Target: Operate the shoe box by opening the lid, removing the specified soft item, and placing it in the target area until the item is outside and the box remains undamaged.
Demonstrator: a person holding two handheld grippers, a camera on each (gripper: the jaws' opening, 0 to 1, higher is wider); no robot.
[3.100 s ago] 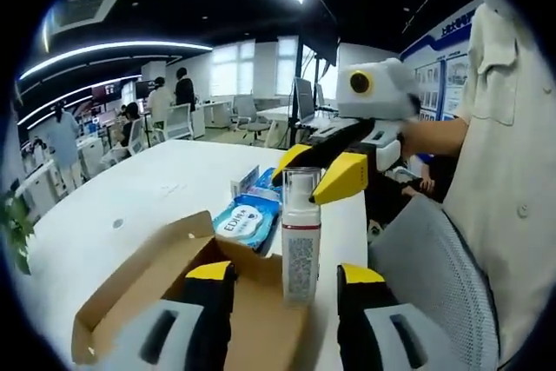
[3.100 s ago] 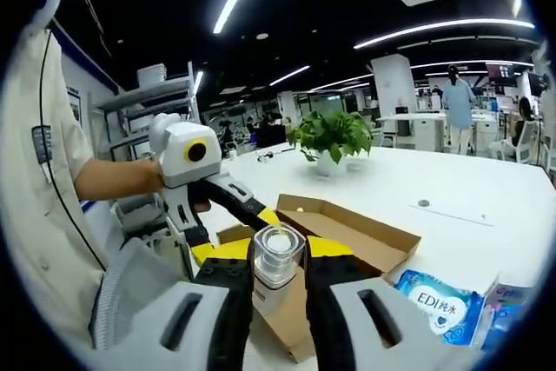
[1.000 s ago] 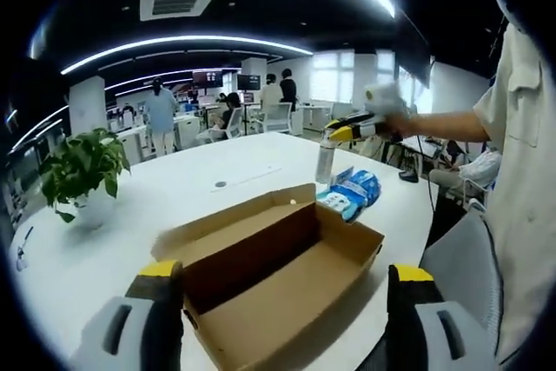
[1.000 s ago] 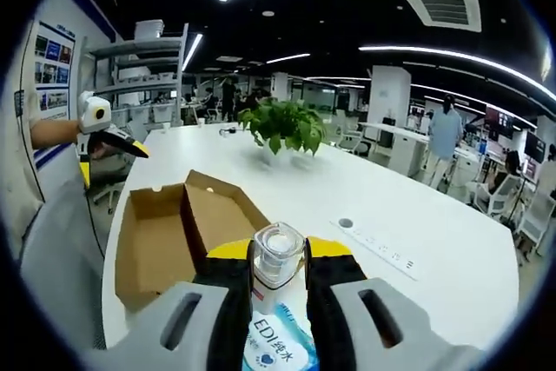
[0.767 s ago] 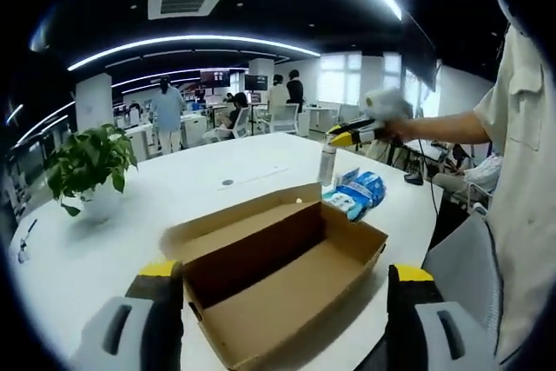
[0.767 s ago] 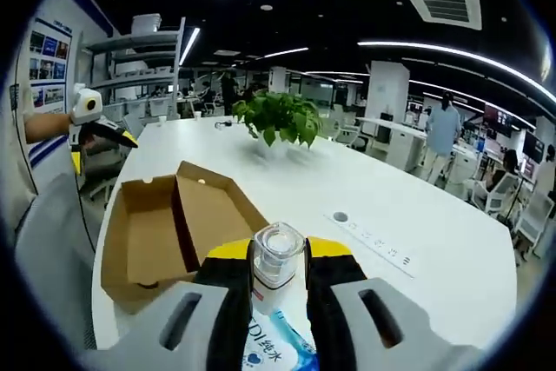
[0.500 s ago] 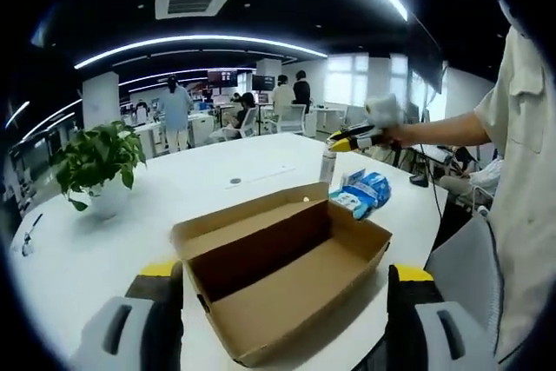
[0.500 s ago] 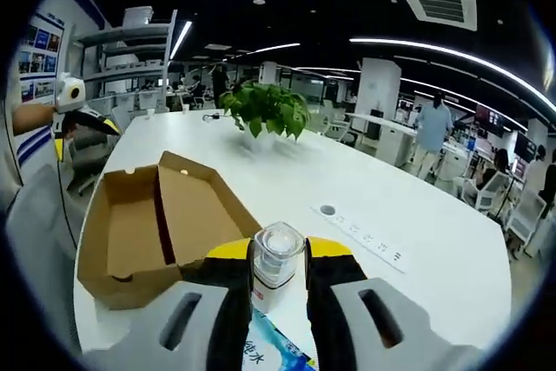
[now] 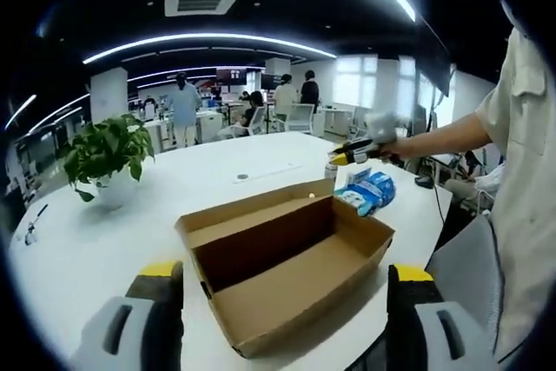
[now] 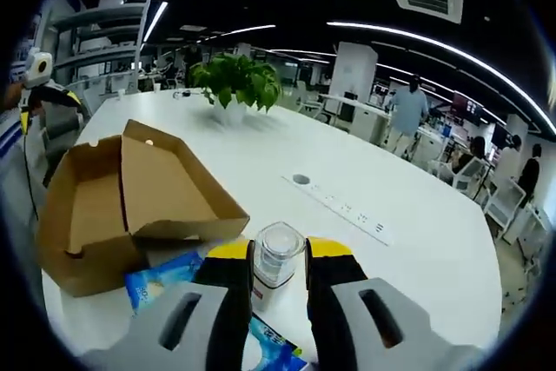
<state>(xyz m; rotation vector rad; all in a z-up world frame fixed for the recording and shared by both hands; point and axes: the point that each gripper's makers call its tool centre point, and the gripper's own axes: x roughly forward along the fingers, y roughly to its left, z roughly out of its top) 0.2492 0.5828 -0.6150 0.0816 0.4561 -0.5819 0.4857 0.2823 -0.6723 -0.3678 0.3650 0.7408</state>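
1. In my left gripper view, a potted plant (image 9: 106, 155) stands at the far left of the white table (image 9: 78, 254), a little further left than half a second ago.
2. My left gripper (image 9: 282, 306) hangs with its jaws spread wide and nothing between them, just as before.
3. The open shoe box (image 9: 287, 258) sits ahead of those jaws, its lid folded back, and I see nothing inside it.
4. Right of the box lie blue wipe packs (image 9: 368, 192), with my right gripper (image 9: 349, 155) over them on a person's outstretched arm.
5. In my right gripper view, the shoe box (image 10: 130, 197) lies left of centre, nearer than a moment ago.
6. My right gripper (image 10: 279, 280) pinches a clear-capped bottle (image 10: 278, 260) just above the table, as before.
7. Blue wipe packs (image 10: 165, 277) lie beside and beneath the jaws.
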